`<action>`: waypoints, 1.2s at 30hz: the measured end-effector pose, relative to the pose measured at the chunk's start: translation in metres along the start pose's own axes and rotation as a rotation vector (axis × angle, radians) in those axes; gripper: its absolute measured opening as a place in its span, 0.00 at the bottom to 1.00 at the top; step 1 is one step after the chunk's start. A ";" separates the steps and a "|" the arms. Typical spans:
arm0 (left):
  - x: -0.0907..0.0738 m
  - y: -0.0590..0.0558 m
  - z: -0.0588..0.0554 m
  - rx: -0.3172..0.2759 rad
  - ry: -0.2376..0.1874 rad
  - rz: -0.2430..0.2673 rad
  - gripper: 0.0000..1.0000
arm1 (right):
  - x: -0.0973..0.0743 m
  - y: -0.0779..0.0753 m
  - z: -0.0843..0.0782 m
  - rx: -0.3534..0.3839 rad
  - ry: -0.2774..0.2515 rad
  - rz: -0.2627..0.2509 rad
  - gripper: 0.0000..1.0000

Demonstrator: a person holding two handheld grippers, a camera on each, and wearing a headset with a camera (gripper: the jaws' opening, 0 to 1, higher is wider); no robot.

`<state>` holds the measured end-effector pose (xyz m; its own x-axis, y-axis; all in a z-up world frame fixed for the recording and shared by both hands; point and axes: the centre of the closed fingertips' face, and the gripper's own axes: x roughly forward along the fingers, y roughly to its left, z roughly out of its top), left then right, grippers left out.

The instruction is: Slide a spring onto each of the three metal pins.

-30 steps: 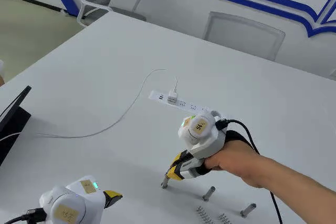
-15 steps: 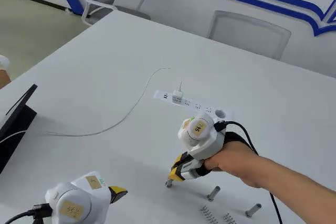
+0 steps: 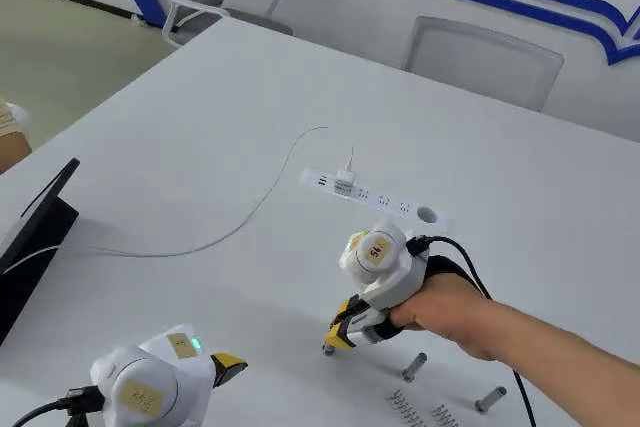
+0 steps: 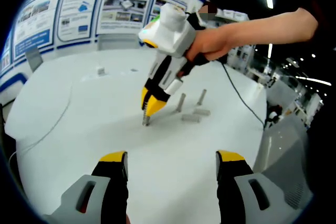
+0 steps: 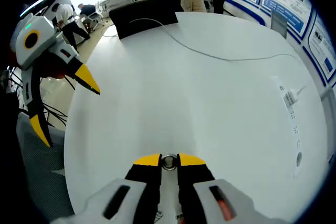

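Three short metal pins stand near the table's front edge: the left pin, the middle pin and the right pin. My right gripper points down at the left pin, shut on a small ring-like spring right over the pin's top. Two loose springs lie flat in front of the other pins. My left gripper hovers open and holds nothing, to the left of the pins.
A white power strip with a plug and a thin white cable lies behind the pins. A dark laptop sits at the left edge. Grey chairs stand beyond the table. The right gripper's black cord trails along the forearm.
The head camera has shifted a little. The right gripper stays over the left pin, a touch lower. The left gripper is about where it was.
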<state>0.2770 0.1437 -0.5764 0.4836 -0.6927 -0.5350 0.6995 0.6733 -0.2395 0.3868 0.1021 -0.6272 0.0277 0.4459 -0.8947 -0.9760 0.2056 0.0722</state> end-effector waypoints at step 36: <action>0.003 -0.010 0.005 0.029 0.009 -0.029 0.69 | -0.036 0.027 -0.013 0.093 -0.113 -0.076 0.37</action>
<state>0.2738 0.1333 -0.5711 0.4578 -0.7095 -0.5358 0.7282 0.6449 -0.2318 0.3568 0.0803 -0.5984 0.1298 0.5202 -0.8441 -0.9461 0.3197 0.0515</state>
